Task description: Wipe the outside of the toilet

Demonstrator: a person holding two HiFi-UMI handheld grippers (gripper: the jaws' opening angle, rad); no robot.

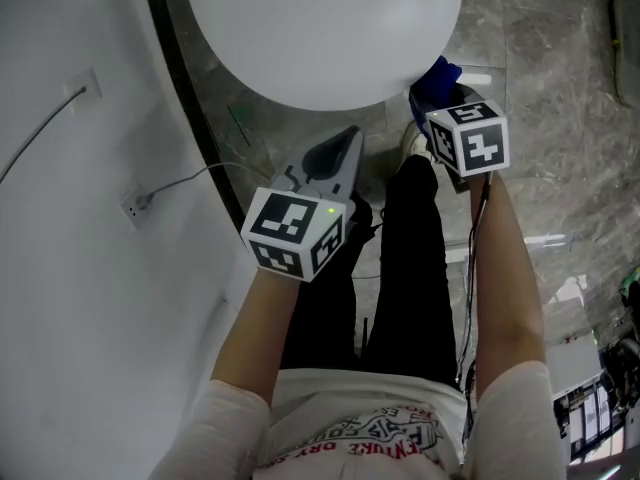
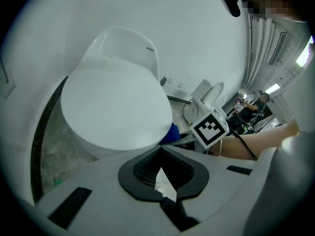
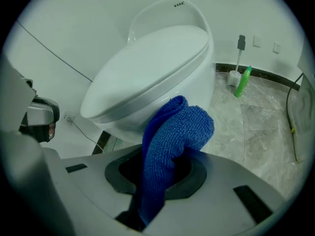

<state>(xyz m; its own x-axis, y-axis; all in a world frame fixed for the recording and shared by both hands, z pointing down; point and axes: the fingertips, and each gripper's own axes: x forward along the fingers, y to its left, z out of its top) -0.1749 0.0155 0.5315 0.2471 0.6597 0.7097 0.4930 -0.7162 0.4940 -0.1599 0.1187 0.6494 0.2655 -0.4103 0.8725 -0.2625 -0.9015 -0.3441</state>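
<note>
The white toilet fills the top of the head view, lid down; it also shows as the toilet and the toilet in the two gripper views. My right gripper is shut on a folded blue cloth, held right below the bowl's front right side. In the right gripper view the blue cloth sticks up out of the right gripper, close to the bowl; I cannot tell whether it touches. My left gripper is shut and holds nothing, just below the bowl's front; it appears as the left gripper in its own view.
A white wall with a socket and cable runs along the left. My legs in black trousers stand on the grey marble floor. A toilet brush and a green bottle stand by the far wall.
</note>
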